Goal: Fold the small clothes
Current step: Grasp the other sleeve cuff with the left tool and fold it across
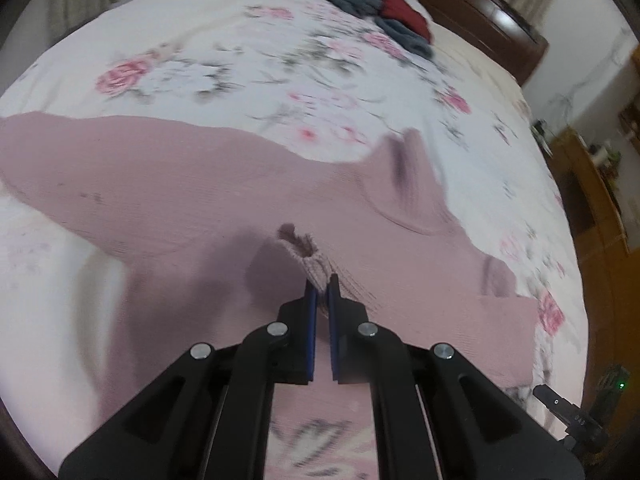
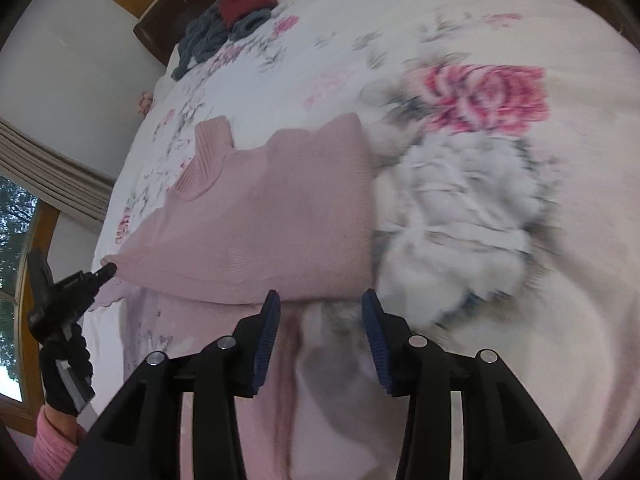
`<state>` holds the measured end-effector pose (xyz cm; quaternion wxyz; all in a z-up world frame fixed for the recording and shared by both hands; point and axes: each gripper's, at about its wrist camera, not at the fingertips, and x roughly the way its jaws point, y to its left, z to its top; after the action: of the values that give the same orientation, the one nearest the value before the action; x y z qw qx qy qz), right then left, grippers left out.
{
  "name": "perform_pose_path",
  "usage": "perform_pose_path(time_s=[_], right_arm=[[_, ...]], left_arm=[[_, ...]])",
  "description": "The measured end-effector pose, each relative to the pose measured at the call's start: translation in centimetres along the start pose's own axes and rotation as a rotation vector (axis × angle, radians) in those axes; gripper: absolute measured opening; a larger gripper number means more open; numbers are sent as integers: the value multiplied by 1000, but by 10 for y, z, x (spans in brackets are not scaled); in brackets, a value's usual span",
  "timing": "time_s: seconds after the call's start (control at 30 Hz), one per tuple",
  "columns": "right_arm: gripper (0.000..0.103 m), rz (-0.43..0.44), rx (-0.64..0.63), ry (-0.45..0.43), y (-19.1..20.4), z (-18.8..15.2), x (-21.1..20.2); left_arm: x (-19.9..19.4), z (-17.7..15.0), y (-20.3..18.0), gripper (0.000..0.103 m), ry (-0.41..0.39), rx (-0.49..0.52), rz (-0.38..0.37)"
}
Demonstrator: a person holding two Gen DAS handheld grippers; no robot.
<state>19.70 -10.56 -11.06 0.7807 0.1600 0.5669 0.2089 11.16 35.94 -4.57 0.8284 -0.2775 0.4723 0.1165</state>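
A dusty pink knitted sweater (image 1: 192, 200) lies spread on the flowered bedspread (image 1: 224, 52), its high collar (image 1: 408, 184) pointing away. My left gripper (image 1: 321, 284) is shut on a ribbed cuff (image 1: 314, 266) of that sweater, held just above the body of the garment. In the right wrist view the same pink sweater (image 2: 280, 216) lies ahead, collar (image 2: 212, 148) at the upper left. My right gripper (image 2: 320, 312) stands open just short of the sweater's near edge, nothing between its blue pads (image 2: 269, 332). The left gripper (image 2: 84, 280) shows at the sweater's left corner.
A heap of grey-blue and dark red clothes (image 1: 372, 0) lies at the far end of the bed, near the dark wooden headboard (image 1: 492, 12). A wooden cabinet (image 1: 588, 184) stands beside the bed. A gloved hand with a pink sleeve (image 2: 60, 392) holds the left tool.
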Motion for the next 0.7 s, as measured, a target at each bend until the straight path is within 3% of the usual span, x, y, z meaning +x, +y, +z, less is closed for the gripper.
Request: perform_pose_path(time_s=[0.2, 0.47, 0.63, 0.7], right_arm=[[44, -55, 1, 70, 10, 7, 38], [40, -88, -1, 94, 4, 1, 55], [41, -137, -80, 105, 16, 3, 47], [43, -170, -124, 36, 28, 6, 25]], left_arm=[[22, 0, 34, 3, 35, -33, 70], [59, -12, 59, 6, 119, -56, 107], [49, -11, 66, 14, 119, -64, 104], [29, -6, 68, 13, 70, -66, 120]])
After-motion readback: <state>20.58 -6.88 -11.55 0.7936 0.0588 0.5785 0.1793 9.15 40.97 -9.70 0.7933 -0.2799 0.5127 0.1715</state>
